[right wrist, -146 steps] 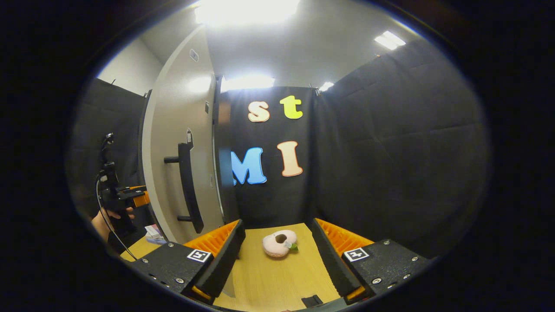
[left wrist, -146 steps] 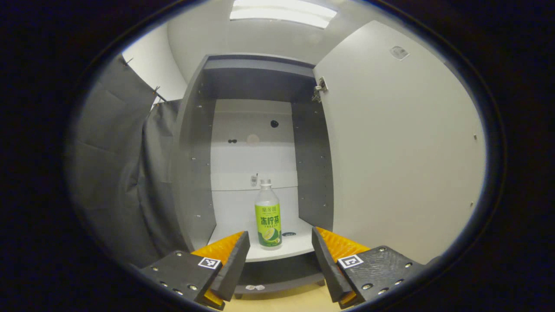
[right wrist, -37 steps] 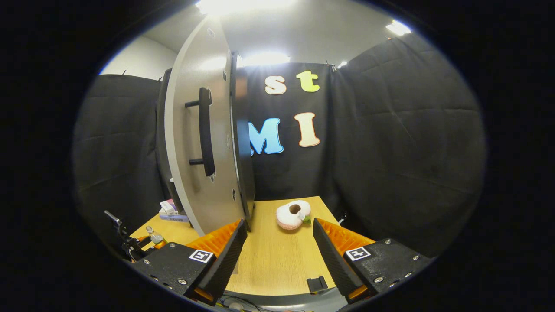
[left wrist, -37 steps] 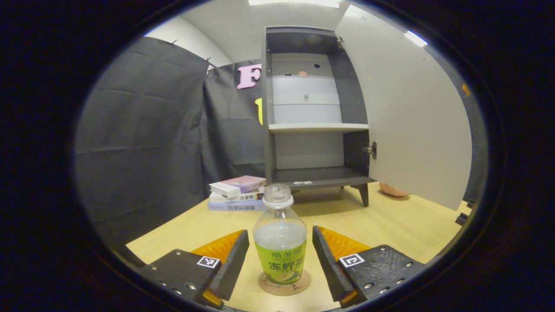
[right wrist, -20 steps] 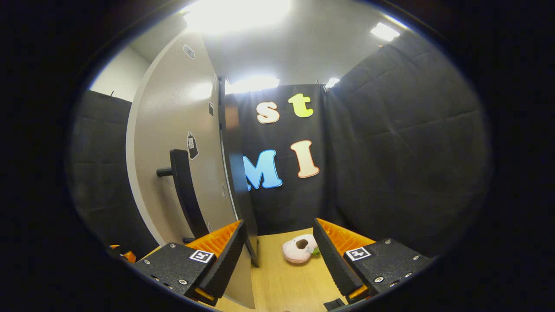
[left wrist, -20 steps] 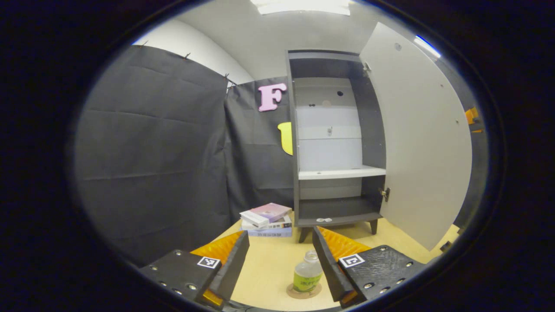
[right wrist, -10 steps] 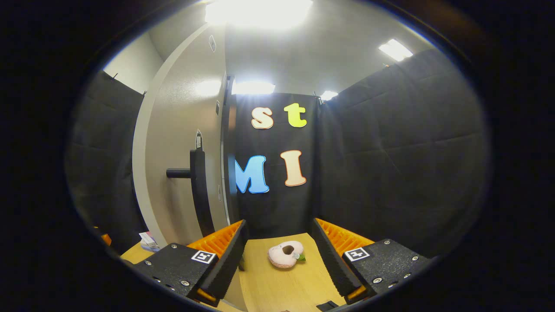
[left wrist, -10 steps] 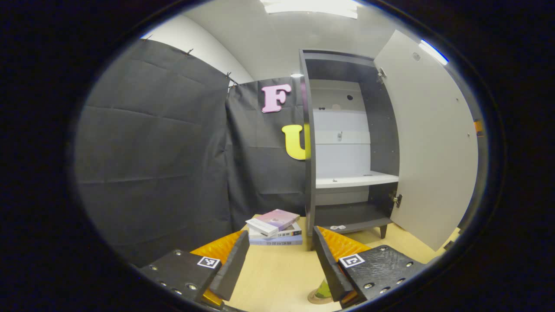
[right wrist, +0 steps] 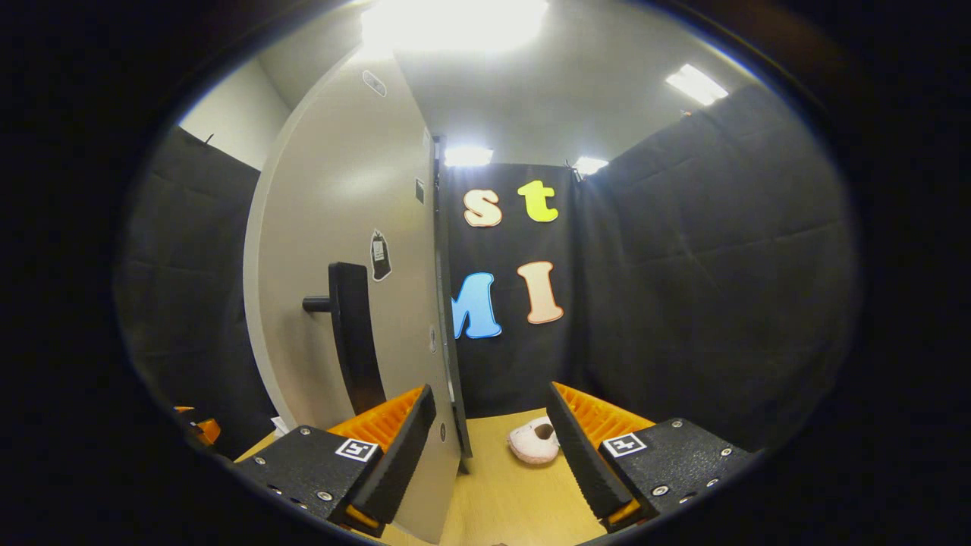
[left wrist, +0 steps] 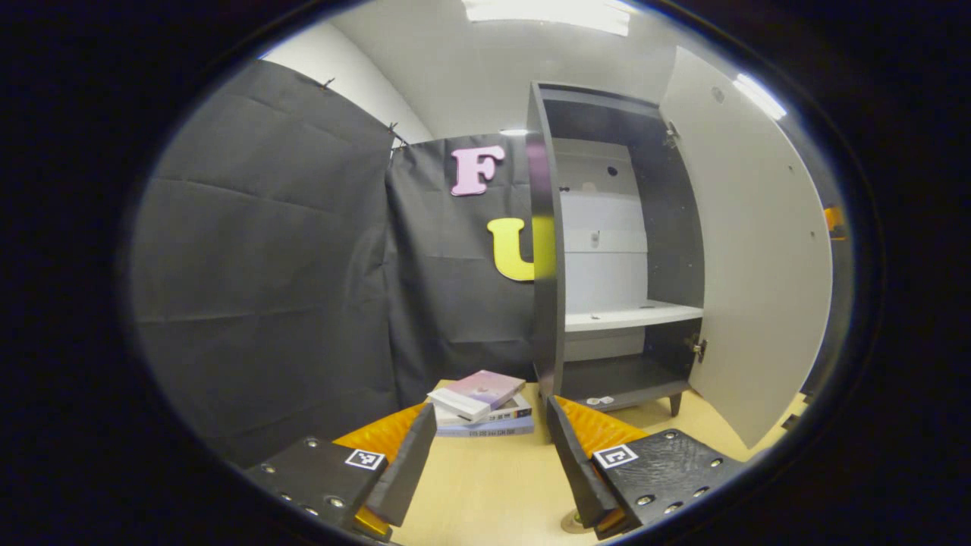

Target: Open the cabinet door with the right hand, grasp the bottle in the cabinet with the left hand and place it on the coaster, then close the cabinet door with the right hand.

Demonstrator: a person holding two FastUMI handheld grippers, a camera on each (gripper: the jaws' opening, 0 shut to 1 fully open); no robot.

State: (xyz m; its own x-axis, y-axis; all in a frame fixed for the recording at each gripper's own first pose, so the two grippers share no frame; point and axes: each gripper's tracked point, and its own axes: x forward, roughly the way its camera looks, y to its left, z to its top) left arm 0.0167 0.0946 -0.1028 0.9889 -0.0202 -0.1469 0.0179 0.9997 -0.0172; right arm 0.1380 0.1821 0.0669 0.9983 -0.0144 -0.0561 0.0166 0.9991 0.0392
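Pale rigid cabinet door (right wrist: 341,250) should swing lightly on hinges; take its black bar handle (right wrist: 353,345). Right gripper (right wrist: 485,455) and left gripper (left wrist: 489,462) fingers spread, empty.

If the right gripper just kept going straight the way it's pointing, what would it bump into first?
Probably the open cabinet door: its edge stands right ahead of the right gripper, between the open fingers and nearer its left one. Depth is hard to judge; if it slipped past, the black booth wall comes next.

Bottle gone from cabinet (left wrist: 599,250) shelf; right gripper (right wrist: 485,455) nearer door (right wrist: 356,250).
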